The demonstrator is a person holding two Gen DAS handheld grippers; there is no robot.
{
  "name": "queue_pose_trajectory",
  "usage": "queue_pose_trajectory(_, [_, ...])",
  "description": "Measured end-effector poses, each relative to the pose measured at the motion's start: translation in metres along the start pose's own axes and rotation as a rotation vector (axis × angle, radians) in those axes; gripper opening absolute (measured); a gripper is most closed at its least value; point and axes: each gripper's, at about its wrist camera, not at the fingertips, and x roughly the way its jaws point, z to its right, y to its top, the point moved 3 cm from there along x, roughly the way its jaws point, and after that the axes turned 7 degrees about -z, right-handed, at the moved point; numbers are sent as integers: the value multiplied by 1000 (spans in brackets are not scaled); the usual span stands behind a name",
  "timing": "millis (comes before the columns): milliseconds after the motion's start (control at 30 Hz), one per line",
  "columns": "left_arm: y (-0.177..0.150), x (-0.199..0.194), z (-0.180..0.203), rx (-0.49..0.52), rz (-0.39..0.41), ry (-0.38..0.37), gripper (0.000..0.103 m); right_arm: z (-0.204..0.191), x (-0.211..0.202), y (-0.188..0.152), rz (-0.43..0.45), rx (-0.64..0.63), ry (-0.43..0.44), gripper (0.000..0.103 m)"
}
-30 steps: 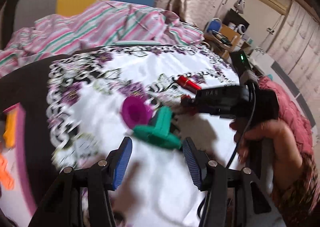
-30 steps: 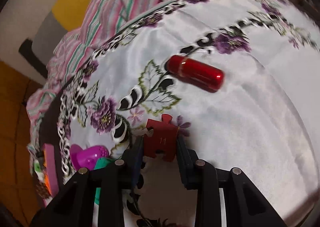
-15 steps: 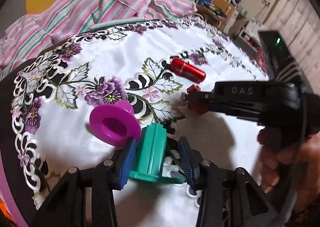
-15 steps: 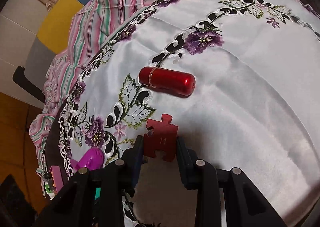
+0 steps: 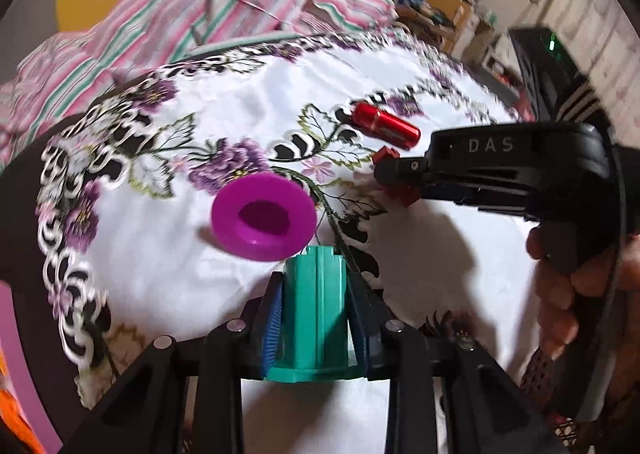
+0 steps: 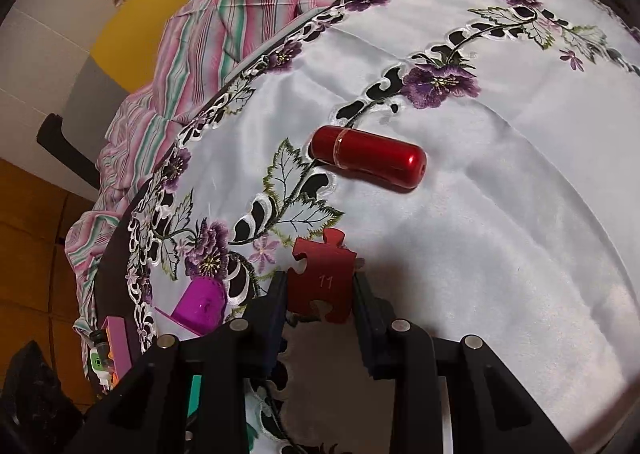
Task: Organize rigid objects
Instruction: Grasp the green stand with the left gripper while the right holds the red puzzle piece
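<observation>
My left gripper point(image 5: 316, 286) is shut on a green ribbed plastic piece point(image 5: 314, 314), held between its blue pads. A purple flanged cup point(image 5: 264, 216) lies on the white flowered cloth just ahead of it. My right gripper point(image 6: 320, 286) is shut on a dark red puzzle piece point(image 6: 322, 278) marked 11; this piece also shows in the left wrist view point(image 5: 390, 158), at the tip of the right gripper. A red metallic capsule point(image 6: 368, 161) lies on the cloth beyond it, also seen in the left wrist view point(image 5: 386, 126).
The embroidered white cloth point(image 6: 500, 214) covers a round dark table. A striped pink blanket point(image 5: 180, 14) is heaped behind it. A pink tray edge point(image 6: 118, 346) with small toys sits at the table's left. Shelves and clutter point(image 5: 448, 10) stand at the far right.
My left gripper closed on the green piece, which now sits deeper between the pads. The right gripper kept hold of the puzzle piece and shifted slightly.
</observation>
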Motion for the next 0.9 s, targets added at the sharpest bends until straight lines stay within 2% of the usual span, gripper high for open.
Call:
queue_pose_trajectory(533, [-43,-35,-33,-203,135,-64,30,-15,2,-4,4,-81,-11,32])
queue_pose_trajectory(900, [-72,-63,-45,-263,215,-72,30,-32,-3,-8,29,-161,0,32])
